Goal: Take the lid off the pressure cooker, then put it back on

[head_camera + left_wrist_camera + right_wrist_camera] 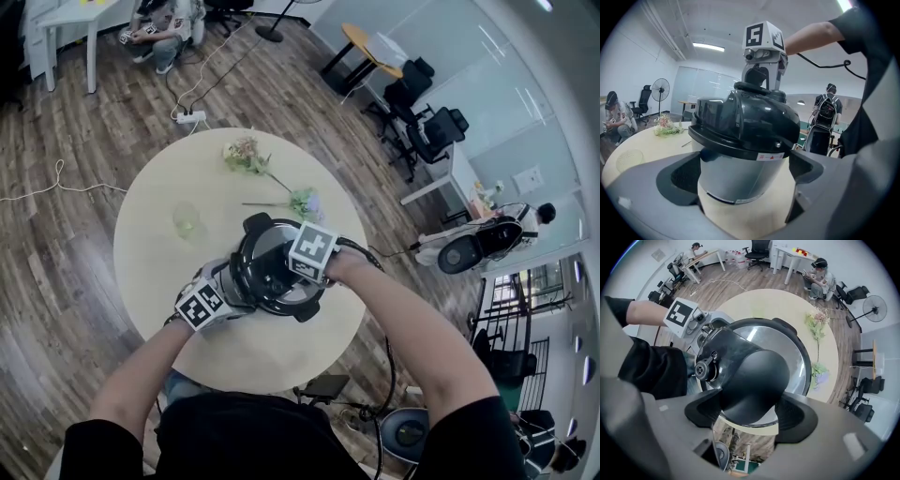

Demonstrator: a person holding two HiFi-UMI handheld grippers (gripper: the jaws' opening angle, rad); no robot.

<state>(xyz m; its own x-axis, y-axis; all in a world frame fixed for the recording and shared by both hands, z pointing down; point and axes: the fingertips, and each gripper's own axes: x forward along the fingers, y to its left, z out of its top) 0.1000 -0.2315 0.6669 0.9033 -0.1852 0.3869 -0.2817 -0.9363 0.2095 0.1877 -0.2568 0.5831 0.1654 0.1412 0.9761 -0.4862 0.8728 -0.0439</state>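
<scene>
Here, I am clamping the right gripper (751, 414) from above on the black handle (752, 380) of the lid (745, 124), which is sitting on the pressure cooker (740, 176) on the round table (155, 202); the left gripper (746, 197) is pinching its steel body, so I am judging a level, unhurried twist safest

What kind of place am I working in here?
Probably an open-plan office or lab: black swivel office chairs, tall glass partition walls, and a round cream table on a wood-plank floor.
</scene>
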